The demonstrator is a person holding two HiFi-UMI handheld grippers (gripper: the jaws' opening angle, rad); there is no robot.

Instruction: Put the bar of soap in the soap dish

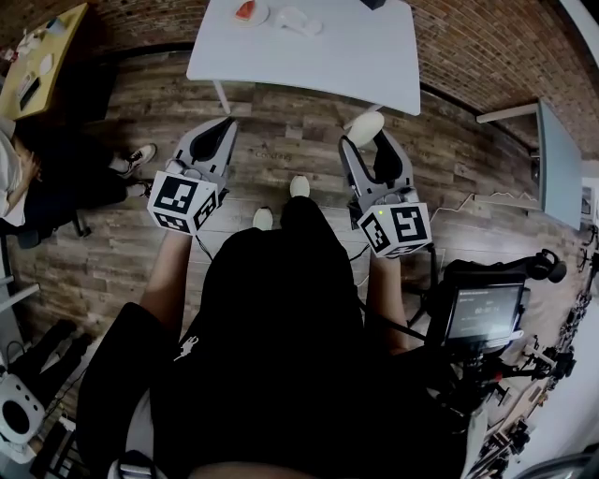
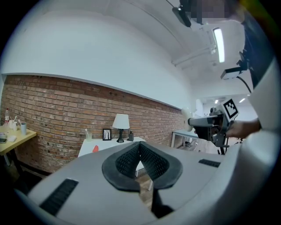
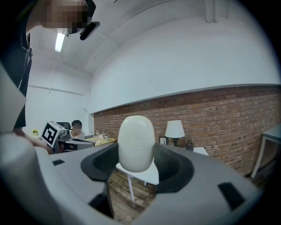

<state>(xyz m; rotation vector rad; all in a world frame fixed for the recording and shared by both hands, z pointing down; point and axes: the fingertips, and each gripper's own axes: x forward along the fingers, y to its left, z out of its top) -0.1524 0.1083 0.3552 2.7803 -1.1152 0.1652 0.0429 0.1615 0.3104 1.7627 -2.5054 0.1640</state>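
A white oval bar of soap [image 1: 365, 128] sticks out from between the jaws of my right gripper [image 1: 368, 142], held above the wood floor. In the right gripper view the soap [image 3: 136, 143] fills the middle and my right gripper [image 3: 136, 154] is shut on it. My left gripper [image 1: 227, 123] hangs beside it at the left, its pads meeting with nothing between them [image 2: 139, 146]. Ahead stands a white table [image 1: 356, 65] that bears a small white dish [image 1: 251, 13] with something red in it and a white curved object [image 1: 298, 21].
A lamp [image 2: 121, 125] and a picture frame stand on the table by the brick wall. A seated person [image 1: 37, 178] and a yellow desk [image 1: 37, 56] are at the left. A monitor on a stand [image 1: 482, 313] and a grey table [image 1: 557, 164] are at the right.
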